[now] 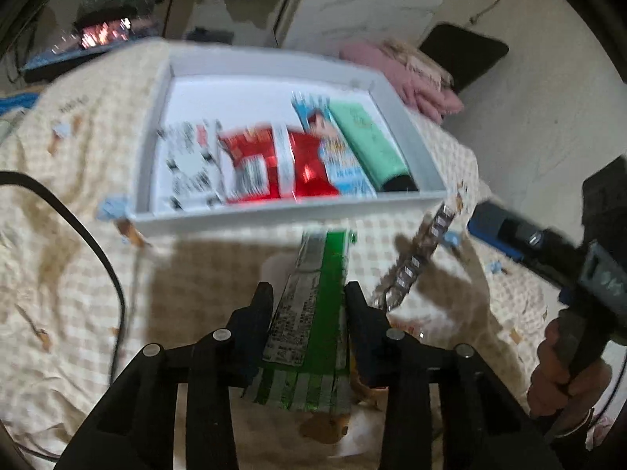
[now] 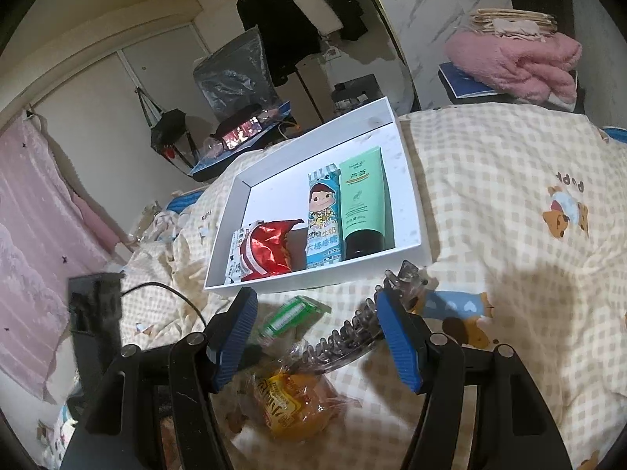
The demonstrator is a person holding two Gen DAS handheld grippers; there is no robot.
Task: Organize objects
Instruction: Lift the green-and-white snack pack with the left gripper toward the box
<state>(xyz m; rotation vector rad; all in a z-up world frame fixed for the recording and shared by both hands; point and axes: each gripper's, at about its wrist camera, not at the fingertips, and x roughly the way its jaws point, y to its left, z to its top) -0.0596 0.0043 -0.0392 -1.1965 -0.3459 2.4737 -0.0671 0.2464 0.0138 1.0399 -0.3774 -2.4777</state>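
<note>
The left gripper [image 1: 309, 305] is clamped on a green packet [image 1: 313, 301], its fingers pressing both long sides, lifted above the checked cloth [image 1: 78, 274]. The right gripper [image 2: 317, 337] has its blue-padded fingers apart around a clear hair clip [image 2: 352, 337] (whether the pads touch it is unclear), with an orange wrapped snack [image 2: 294, 403] below. Beyond lies the white tray [image 2: 313, 286], holding a red packet [image 2: 270, 250], a blue candy packet [image 2: 323, 219] and a green tube [image 2: 362, 203].
</note>
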